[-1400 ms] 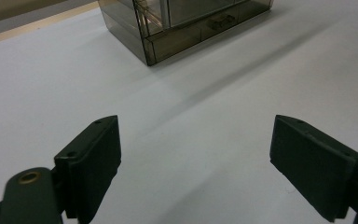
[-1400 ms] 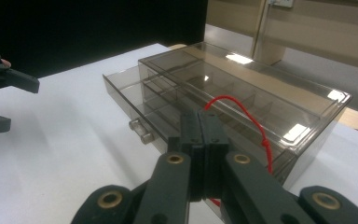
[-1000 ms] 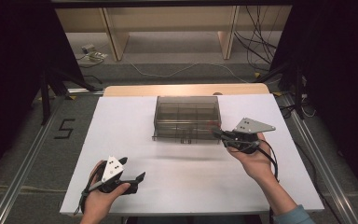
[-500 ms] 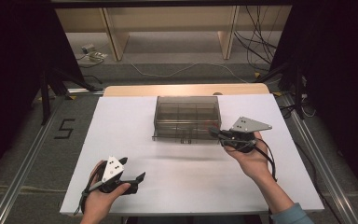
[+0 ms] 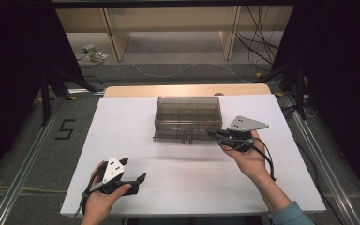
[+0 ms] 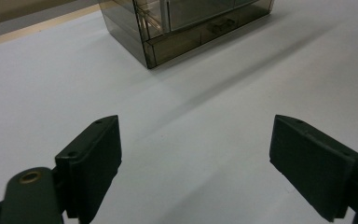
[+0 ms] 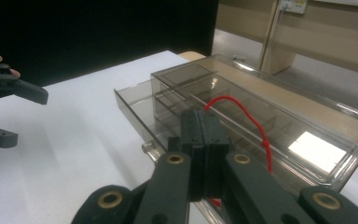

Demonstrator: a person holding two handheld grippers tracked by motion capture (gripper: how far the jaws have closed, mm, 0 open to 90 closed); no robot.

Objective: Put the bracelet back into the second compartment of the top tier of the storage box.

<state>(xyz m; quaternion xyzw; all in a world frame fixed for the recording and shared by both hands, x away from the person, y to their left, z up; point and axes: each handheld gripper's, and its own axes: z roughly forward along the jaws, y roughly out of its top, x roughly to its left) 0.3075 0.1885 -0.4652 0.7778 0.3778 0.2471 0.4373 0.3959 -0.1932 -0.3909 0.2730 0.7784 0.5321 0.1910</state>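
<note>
The smoke-tinted transparent plastic compartment box stands on the white surface, near its far edge, at mid-width. Internal dividers split the box into several compartments. One shallow drawer projects from the front face of the box, toward the person.

The right tongs sit at the front right corner of the box, held in the person's right hand. In the right gripper view the two black jaws are pressed flat together. A thin red cord loops up from behind the jaw tips and runs down beside them; whether the jaws pinch it cannot be told.

The left tongs rest low over the near left part of the surface, well apart from the box. Their jaws stand wide apart with only bare surface between them.
</note>
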